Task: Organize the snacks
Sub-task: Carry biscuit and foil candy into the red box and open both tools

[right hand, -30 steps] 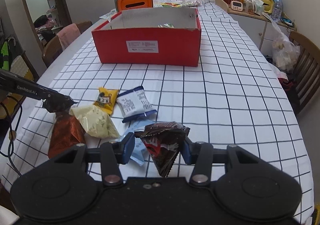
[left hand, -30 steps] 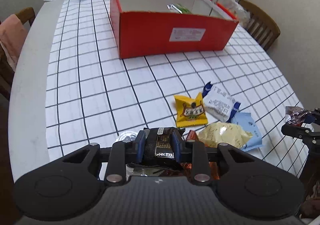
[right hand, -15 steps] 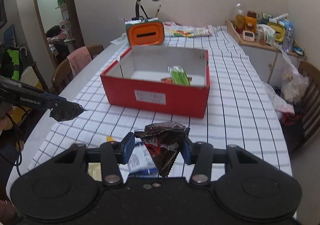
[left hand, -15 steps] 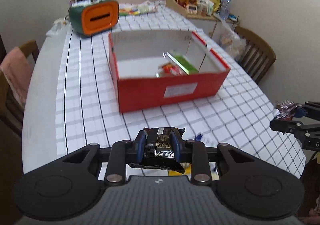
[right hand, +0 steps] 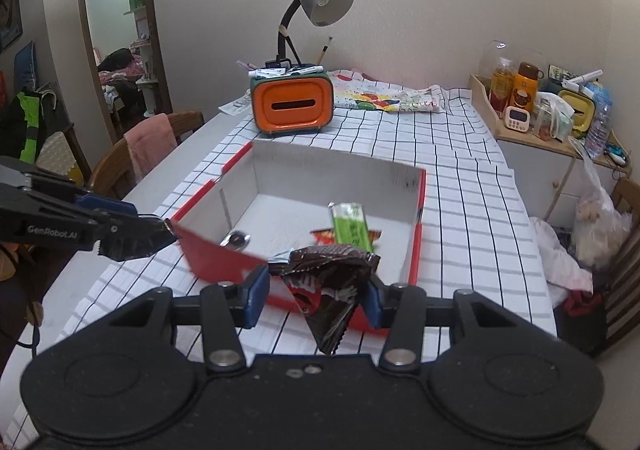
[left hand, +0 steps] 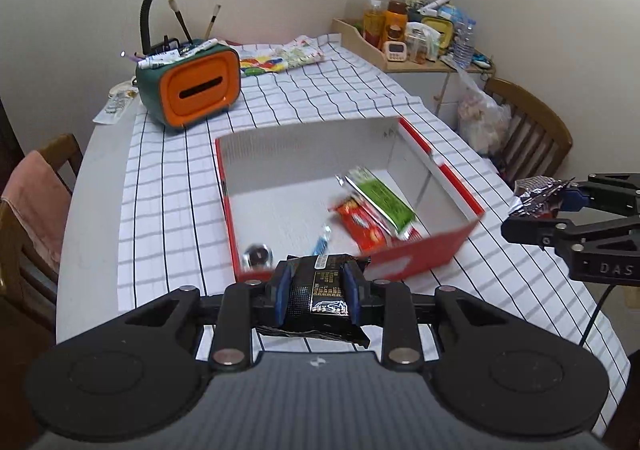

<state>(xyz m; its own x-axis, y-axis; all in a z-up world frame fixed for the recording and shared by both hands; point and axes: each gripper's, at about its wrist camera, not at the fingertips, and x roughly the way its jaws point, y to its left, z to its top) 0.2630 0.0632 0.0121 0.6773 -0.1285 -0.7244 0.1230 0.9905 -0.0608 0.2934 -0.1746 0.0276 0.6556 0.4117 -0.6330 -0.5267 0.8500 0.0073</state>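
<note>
My left gripper pinches a flat black packet; right gripper clamps a crinkled foil wrapper (triangular), red cardboard box ahead.

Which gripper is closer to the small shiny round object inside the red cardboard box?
Left. The left gripper, holding a black snack packet, is just above the shiny round object. The right gripper, holding a dark brown wrapper, is by the red cardboard box's opposite corner.
</note>
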